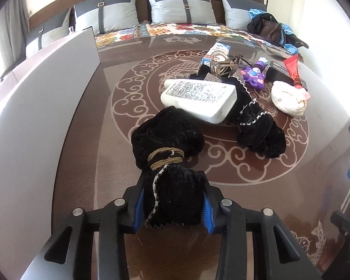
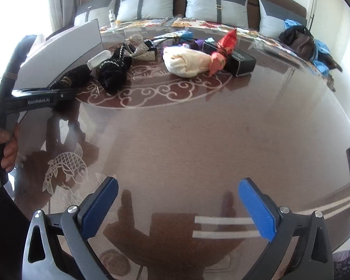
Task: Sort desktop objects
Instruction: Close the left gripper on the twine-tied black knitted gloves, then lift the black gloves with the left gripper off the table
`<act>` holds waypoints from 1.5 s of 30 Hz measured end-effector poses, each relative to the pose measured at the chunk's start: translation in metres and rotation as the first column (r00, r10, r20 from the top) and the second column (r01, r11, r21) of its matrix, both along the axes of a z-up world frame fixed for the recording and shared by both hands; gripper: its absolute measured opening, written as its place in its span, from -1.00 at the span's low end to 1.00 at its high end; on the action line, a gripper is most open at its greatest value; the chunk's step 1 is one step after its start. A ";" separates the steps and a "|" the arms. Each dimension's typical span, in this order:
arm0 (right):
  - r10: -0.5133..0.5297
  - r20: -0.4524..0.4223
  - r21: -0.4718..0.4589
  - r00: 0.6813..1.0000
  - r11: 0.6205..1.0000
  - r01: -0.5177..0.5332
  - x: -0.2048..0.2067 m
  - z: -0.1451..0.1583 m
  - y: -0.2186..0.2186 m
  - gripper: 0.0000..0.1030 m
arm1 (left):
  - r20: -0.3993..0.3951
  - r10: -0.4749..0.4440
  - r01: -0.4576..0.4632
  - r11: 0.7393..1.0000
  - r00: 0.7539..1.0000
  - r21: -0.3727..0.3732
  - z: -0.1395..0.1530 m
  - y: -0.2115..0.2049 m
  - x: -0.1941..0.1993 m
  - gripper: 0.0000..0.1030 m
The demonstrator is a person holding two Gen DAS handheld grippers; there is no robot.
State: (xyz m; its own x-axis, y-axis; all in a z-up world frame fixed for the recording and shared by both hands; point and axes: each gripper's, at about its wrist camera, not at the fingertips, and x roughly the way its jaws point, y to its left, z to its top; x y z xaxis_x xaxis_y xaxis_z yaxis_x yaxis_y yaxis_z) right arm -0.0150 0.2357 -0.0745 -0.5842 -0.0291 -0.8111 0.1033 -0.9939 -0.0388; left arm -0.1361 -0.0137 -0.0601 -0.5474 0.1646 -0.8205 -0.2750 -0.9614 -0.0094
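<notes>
bright daylight from the left; glare on the glossy table (image 2: 198, 128); sharp focus, fisheye-bent edges.

Black velvet cloth (image 1: 172, 200), white bottle (image 1: 198, 98), brown table (image 1: 221, 163) with pale scrollwork.

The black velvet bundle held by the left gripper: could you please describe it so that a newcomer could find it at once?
Start at the round glass-topped table with the pale scroll pattern. At its near edge the left gripper is shut on the black velvet bundle. Unlike the other black velvet piece beside the white bottle, it is tied round the middle with tan cord.
</notes>
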 end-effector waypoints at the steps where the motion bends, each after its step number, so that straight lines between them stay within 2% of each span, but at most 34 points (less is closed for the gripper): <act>1: 0.014 -0.015 0.001 1.000 1.000 -0.014 -0.010 0.005 -0.007 0.99 | 0.007 0.002 -0.002 1.000 1.000 0.004 0.000 -0.003 0.002 -0.26; 3: 0.035 -0.017 -0.036 0.999 0.999 -0.036 -0.040 0.013 -0.021 0.86 | 0.011 -0.005 0.005 1.000 1.000 -0.011 0.000 -0.006 0.006 -0.26; 4: 0.050 -0.013 -0.064 0.999 0.997 -0.051 -0.058 0.016 -0.030 0.70 | 0.011 -0.011 0.012 1.000 1.000 -0.020 0.000 -0.007 0.009 -0.26; 6: 0.085 0.013 -0.094 0.996 0.992 -0.083 -0.097 0.017 -0.051 0.64 | 0.016 -0.017 0.017 1.000 1.000 -0.016 0.001 -0.012 0.013 -0.26; 9: 0.139 0.077 -0.072 0.987 0.988 -0.134 -0.145 0.004 -0.083 0.52 | 0.016 -0.017 0.017 1.000 1.000 -0.015 0.000 -0.018 0.020 -0.26; 11: 0.174 0.110 -0.041 0.979 0.984 -0.171 -0.165 -0.007 -0.099 0.26 | 0.013 -0.018 0.018 1.000 1.000 -0.010 0.000 -0.021 0.024 -0.26; 12: 0.184 0.116 -0.030 0.976 0.983 -0.181 -0.170 -0.011 -0.103 0.22 | 0.009 -0.022 0.022 1.000 1.000 -0.011 0.000 -0.021 0.026 -0.26; 15: 0.201 0.082 -0.025 0.976 0.980 -0.200 -0.169 -0.010 -0.103 -0.27 | -0.004 -0.032 0.032 0.999 0.999 -0.012 0.000 -0.019 0.032 -0.26; 18: 0.191 0.064 -0.051 0.979 0.981 -0.188 -0.147 -0.008 -0.087 -0.27 | -0.003 -0.048 0.048 0.999 0.999 -0.006 0.000 -0.014 0.036 -0.26; 24: 0.153 0.016 -0.012 0.988 0.988 -0.152 -0.055 -0.010 -0.032 -0.27 | 0.001 -0.103 0.102 0.995 0.995 0.018 0.000 0.011 0.052 -0.26; 26: 0.112 0.006 0.014 0.994 0.994 -0.112 -0.035 -0.009 -0.014 -0.24 | -0.010 -0.083 0.083 0.997 0.997 0.001 0.000 0.018 0.054 -0.21; 27: 0.095 -0.001 0.032 0.995 0.995 -0.095 -0.030 -0.009 -0.006 -0.17 | -0.012 -0.070 0.070 0.998 0.997 0.001 -0.001 0.019 0.055 -0.08; 28: 0.082 -0.002 0.044 0.997 0.996 -0.082 -0.030 -0.010 0.000 0.06 | -0.012 -0.058 0.058 0.998 0.998 -0.004 -0.001 0.021 0.055 0.04; 29: 0.068 0.001 0.050 0.998 0.996 -0.068 -0.030 -0.010 0.005 0.29 | -0.014 -0.036 0.036 0.999 0.999 -0.027 -0.003 0.022 0.055 0.37; 30: 0.056 0.003 0.053 0.998 0.997 -0.056 -0.031 -0.010 0.010 0.36 | -0.023 -0.001 0.000 0.999 1.000 -0.049 -0.004 0.021 0.054 0.75; 31: 0.050 0.003 0.051 0.999 0.997 -0.050 -0.033 -0.010 0.012 0.41 | -0.016 0.026 -0.027 0.998 1.000 -0.056 -0.006 0.018 0.052 0.90; 32: 0.048 0.002 0.046 0.999 0.998 -0.048 -0.036 -0.011 0.013 0.46 | -0.002 0.043 -0.043 0.999 0.999 -0.031 -0.009 0.012 0.050 0.98; 33: 0.043 0.000 0.046 0.999 0.998 -0.043 -0.039 -0.011 0.014 0.50 | 0.011 0.052 -0.052 0.999 0.999 0.004 -0.009 0.007 0.048 1.00; 34: 0.037 -0.003 0.046 0.999 0.998 -0.037 -0.042 -0.011 0.014 0.59 | 0.015 0.059 -0.059 0.998 0.998 0.007 -0.009 0.004 0.046 0.99; 36: 0.021 -0.007 0.029 1.000 0.999 -0.020 -0.048 -0.013 0.014 0.69 | 0.014 0.060 -0.060 0.998 0.998 -0.016 -0.011 0.006 0.044 1.00; 39: -0.032 0.007 -0.028 0.999 0.999 0.032 -0.049 -0.019 0.024 0.93 | 0.012 0.064 -0.064 0.998 0.998 -0.013 -0.012 0.007 0.044 1.00; 45: -0.042 0.007 -0.027 0.999 0.999 0.042 -0.051 -0.021 0.023 1.00 | 0.008 0.064 -0.063 0.998 0.998 -0.011 -0.012 0.008 0.043 1.00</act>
State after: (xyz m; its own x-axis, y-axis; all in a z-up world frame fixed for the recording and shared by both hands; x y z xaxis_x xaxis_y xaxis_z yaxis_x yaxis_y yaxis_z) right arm -0.0664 0.2591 -0.0954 -0.5800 -0.0268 -0.8142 0.0617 -0.9980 -0.0111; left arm -0.0932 -0.0056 -0.0716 -0.5499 0.1208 -0.8264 -0.2134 -0.9770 -0.0009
